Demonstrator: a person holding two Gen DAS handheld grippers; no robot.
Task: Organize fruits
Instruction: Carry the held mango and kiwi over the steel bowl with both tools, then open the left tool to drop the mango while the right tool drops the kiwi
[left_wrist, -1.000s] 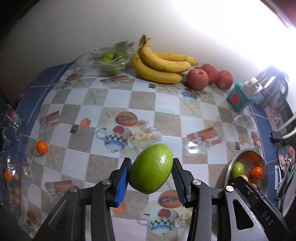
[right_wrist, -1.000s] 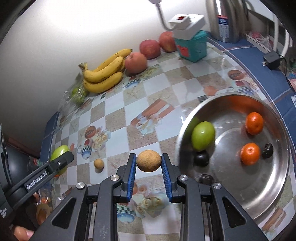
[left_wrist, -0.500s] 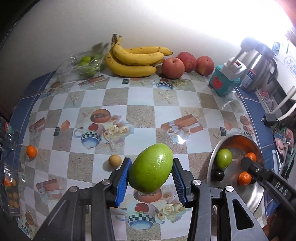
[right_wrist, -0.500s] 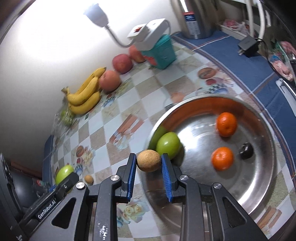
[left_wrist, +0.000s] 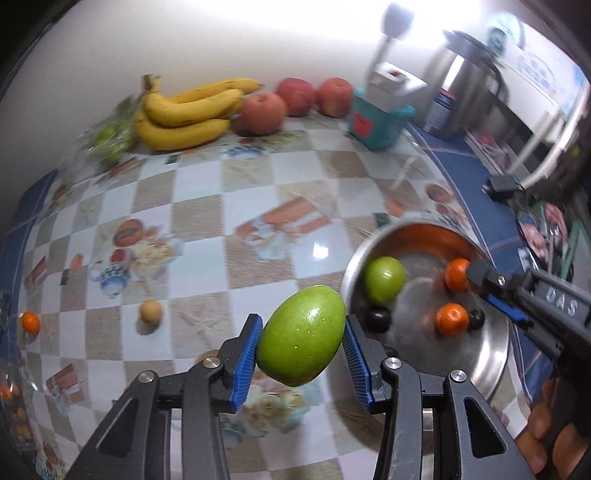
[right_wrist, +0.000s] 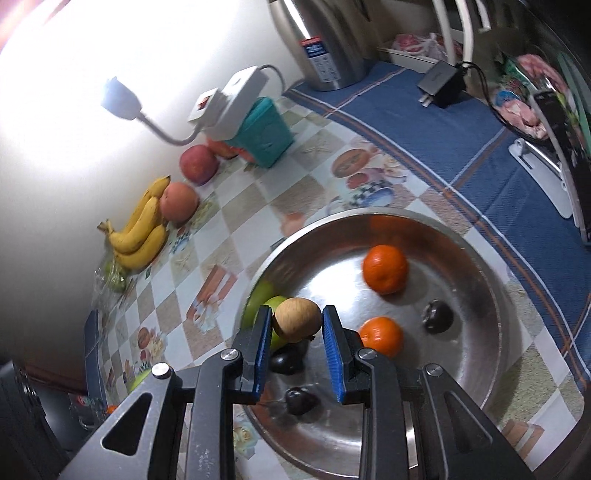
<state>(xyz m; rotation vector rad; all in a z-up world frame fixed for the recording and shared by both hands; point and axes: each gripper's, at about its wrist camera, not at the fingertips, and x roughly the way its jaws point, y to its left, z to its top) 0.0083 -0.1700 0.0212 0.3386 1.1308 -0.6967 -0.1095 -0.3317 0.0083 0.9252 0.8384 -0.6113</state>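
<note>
Above the steel bowl (right_wrist: 491, 302), right claw (right_wrist: 297, 330) gripping a tan fruit (right_wrist: 297, 320); left claw (left_wrist: 301, 349) clamping a green mango (left_wrist: 301, 335).

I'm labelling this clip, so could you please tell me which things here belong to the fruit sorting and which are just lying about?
Job: green mango in left gripper; tan fruit in right gripper; steel bowl; bananas.
Lying about: kettle; charger; teal box.

We see the round steel bowl (right_wrist: 491, 295) crowded along its 9 o'clock side by a green fruit (left_wrist: 384, 278) and dark plums (right_wrist: 288, 360); two oranges (right_wrist: 385, 274) and another dark plum (right_wrist: 437, 316) sit centrally. Its 3 o'clock floor lies bare. The checkered tablecloth (left_wrist: 207, 206) is bare mid-table, bounded at 12 o'clock by yellow bananas (left_wrist: 188, 110) and red apples (left_wrist: 264, 112).
</note>
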